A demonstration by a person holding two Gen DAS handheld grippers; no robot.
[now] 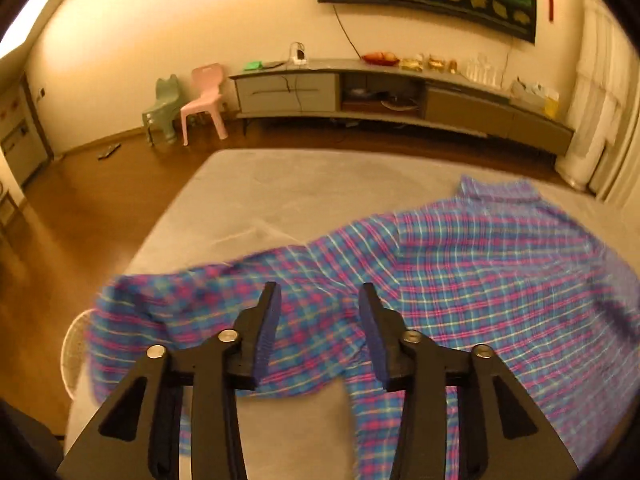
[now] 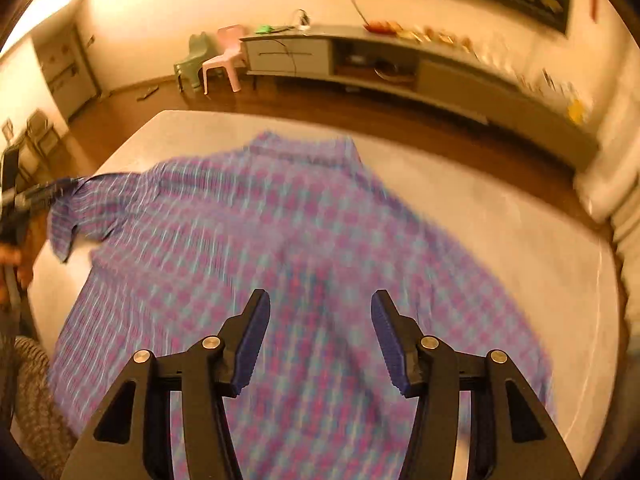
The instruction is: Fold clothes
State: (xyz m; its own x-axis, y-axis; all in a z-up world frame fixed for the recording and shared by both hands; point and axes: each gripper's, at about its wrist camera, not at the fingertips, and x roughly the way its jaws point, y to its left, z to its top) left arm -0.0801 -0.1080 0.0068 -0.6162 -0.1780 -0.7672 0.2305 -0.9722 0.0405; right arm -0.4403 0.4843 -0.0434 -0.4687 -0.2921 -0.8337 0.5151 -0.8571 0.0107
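A blue and pink plaid shirt (image 1: 480,264) lies spread on the grey table top (image 1: 280,192), collar toward the far side. In the left wrist view my left gripper (image 1: 319,292) hovers open above one sleeve (image 1: 192,300). The cloth is below the pads, not between them. In the right wrist view the shirt (image 2: 280,232) is blurred, and my right gripper (image 2: 320,296) hangs open over its lower body, holding nothing. The left gripper (image 2: 48,194) also shows at the far left edge there, at the tip of the raised sleeve (image 2: 100,208).
A long low cabinet (image 1: 400,96) stands against the far wall, with a pink chair (image 1: 204,100) and a green chair (image 1: 164,108) beside it. Wooden floor (image 1: 100,216) surrounds the table. A white round fan (image 1: 74,344) sits by the table's left edge. A person's hand (image 2: 12,256) is at the left.
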